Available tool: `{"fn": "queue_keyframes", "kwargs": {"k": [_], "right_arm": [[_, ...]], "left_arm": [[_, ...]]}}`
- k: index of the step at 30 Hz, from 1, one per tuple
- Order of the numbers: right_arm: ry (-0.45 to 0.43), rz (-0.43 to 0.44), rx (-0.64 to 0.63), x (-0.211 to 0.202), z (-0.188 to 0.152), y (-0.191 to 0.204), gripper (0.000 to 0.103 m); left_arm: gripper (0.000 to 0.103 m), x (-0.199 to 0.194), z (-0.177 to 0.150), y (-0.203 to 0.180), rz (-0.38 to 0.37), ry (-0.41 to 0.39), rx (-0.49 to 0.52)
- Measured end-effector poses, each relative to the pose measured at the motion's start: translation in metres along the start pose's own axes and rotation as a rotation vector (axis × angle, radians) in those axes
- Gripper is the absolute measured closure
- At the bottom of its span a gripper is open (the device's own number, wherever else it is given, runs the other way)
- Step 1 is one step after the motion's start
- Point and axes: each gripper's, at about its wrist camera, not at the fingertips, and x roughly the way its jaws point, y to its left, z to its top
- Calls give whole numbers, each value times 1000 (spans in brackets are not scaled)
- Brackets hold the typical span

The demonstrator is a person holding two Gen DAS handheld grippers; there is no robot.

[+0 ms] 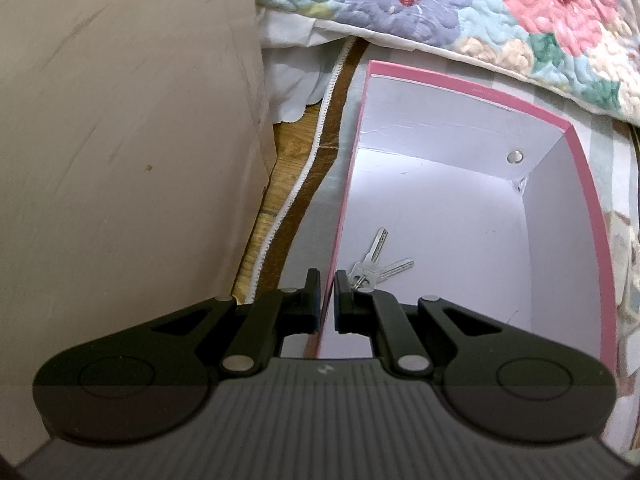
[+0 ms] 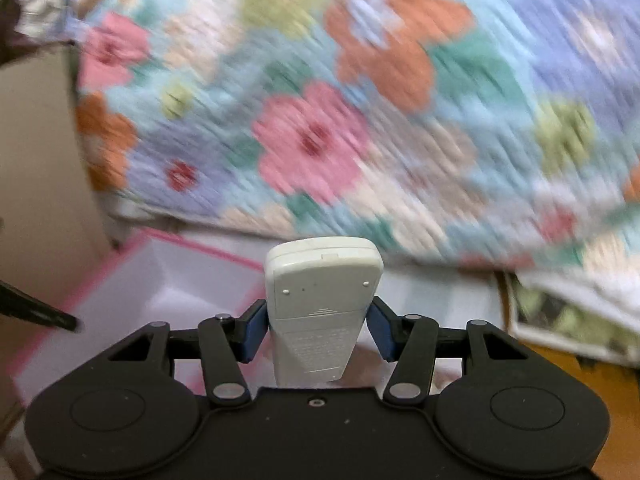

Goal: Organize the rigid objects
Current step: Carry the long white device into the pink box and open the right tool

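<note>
A pink-rimmed box (image 1: 576,160) with a white inside lies open on the floor by the bed. A pair of silver keys (image 1: 376,264) lies on its bottom. My left gripper (image 1: 327,292) is shut on the box's left wall, one finger inside and one outside. My right gripper (image 2: 318,320) is shut on a white remote control (image 2: 320,292), its back side up, held in the air above the near right part of the box (image 2: 120,276). The right wrist view is blurred by motion.
A flowered quilt (image 1: 520,12) hangs over the bed behind the box and also fills the right wrist view (image 2: 360,120). A beige wall or cabinet side (image 1: 120,140) stands at the left. A strip of wooden floor (image 1: 280,184) runs between it and the box.
</note>
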Motion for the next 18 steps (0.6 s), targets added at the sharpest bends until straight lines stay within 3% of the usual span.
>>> {"fn": "queue_keyframes", "kwargs": {"k": [4, 9, 18], "right_arm": [[-23, 142, -94, -2, 31, 30, 44], [32, 294, -249, 19, 48, 71, 44], [99, 294, -387, 50, 39, 91, 44]], "left_arm": [[97, 0, 0, 3, -10, 4, -13], [97, 0, 0, 2, -2, 0, -2], [98, 0, 1, 3, -11, 5, -3]]}}
